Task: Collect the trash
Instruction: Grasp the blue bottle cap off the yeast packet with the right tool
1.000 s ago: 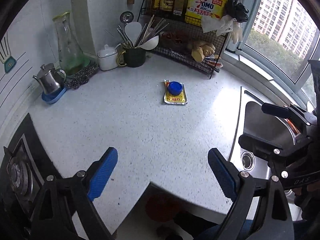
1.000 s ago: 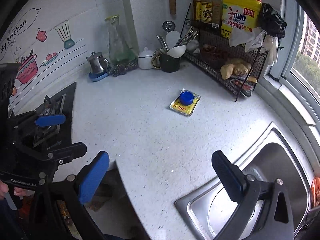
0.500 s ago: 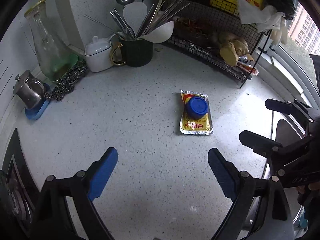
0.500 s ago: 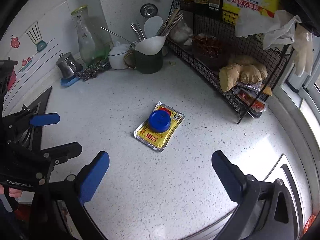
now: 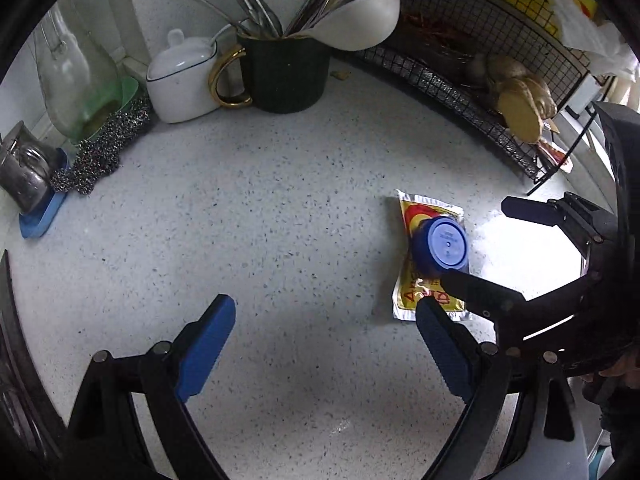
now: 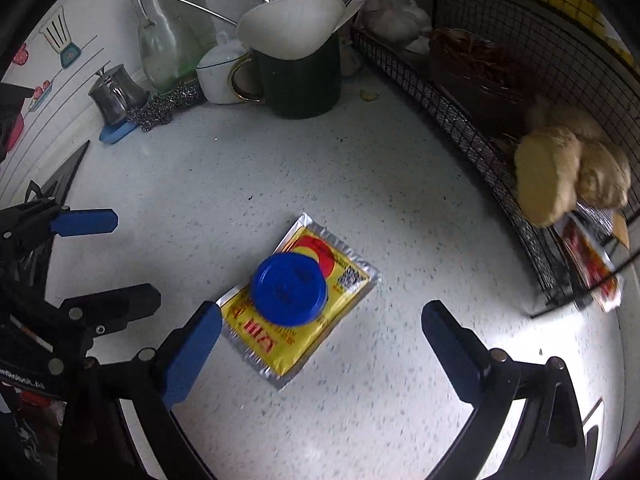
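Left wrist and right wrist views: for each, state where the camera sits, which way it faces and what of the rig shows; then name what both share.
Left wrist: on the left gripper, facing the counter's back corner; right gripper intrudes.
Right wrist: on the right gripper, facing down at the counter; left gripper intrudes.
Shared: blue cap on yellow sachet, green mug.

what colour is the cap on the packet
Blue cap, on a yellow packet; clearest in the right wrist view.

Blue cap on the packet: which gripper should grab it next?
Right, probably. The right gripper is open with the cap just ahead between its fingers. The left gripper faces bare counter, the cap off to its side.
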The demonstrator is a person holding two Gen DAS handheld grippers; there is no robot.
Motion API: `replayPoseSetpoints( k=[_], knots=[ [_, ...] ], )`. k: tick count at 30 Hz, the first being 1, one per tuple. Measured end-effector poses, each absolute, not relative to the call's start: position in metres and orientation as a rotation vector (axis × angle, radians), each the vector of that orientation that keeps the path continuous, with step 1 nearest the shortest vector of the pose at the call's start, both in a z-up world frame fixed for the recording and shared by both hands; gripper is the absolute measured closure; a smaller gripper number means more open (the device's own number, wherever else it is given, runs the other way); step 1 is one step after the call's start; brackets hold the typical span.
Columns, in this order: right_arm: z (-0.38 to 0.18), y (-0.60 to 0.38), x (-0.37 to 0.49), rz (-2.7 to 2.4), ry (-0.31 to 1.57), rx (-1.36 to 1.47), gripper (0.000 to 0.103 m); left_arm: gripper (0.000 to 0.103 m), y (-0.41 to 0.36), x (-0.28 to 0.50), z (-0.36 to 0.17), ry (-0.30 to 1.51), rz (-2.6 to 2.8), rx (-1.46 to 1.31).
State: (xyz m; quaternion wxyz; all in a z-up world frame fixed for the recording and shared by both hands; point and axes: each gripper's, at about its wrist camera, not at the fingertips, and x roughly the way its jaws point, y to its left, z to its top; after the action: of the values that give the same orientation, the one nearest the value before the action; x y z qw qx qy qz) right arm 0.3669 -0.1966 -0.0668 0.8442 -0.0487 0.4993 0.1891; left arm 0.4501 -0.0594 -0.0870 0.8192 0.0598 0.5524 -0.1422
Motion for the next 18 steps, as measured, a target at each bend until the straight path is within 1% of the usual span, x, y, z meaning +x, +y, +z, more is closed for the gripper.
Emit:
replayPoseSetpoints(
  k=[1,3,5,7,8,10,11,12,13,14,18],
  knots=[
    [-0.069,-0.197,0.369,0.407,1.058,-0.104,0.003,0.013,-0.059,0.452,-0.089,1.181,-0.301,0.125],
    [-0.074,-0.195,0.372,0.421,1.07,-0.114,0.009,0.013,-0.059,0.454,-0.091,1.188,-0.297,0.121],
    [-0.079,-0.192,0.374,0.433,1.081,-0.133,0.012,0.013,-0.058,0.455,-0.093,1.195,-0.292,0.118],
    [-0.084,-0.19,0.375,0.441,1.088,-0.148,0.017,0.013,-0.057,0.455,-0.095,1.202,-0.292,0.109],
    [-0.086,-0.19,0.376,0.441,1.096,-0.153,0.022,0.013,-0.056,0.455,-0.095,1.205,-0.294,0.1],
    [-0.085,-0.192,0.375,0.453,1.08,-0.145,0.025,0.013,-0.058,0.454,-0.095,1.21,-0.3,0.092],
    [-0.083,-0.192,0.374,0.455,1.072,-0.146,0.032,0.013,-0.059,0.454,-0.095,1.213,-0.302,0.094],
    [-0.08,-0.193,0.371,0.452,1.061,-0.151,0.047,0.013,-0.061,0.453,-0.094,1.216,-0.305,0.099],
    [-0.077,-0.194,0.369,0.44,1.049,-0.163,0.056,0.013,-0.063,0.453,-0.094,1.22,-0.31,0.106],
    [-0.074,-0.195,0.367,0.428,1.035,-0.171,0.06,0.013,-0.067,0.453,-0.093,1.22,-0.319,0.114],
    [-0.064,-0.217,0.356,0.439,1.03,-0.102,0.06,0.013,-0.082,0.455,-0.088,1.216,-0.354,0.136]
  ],
)
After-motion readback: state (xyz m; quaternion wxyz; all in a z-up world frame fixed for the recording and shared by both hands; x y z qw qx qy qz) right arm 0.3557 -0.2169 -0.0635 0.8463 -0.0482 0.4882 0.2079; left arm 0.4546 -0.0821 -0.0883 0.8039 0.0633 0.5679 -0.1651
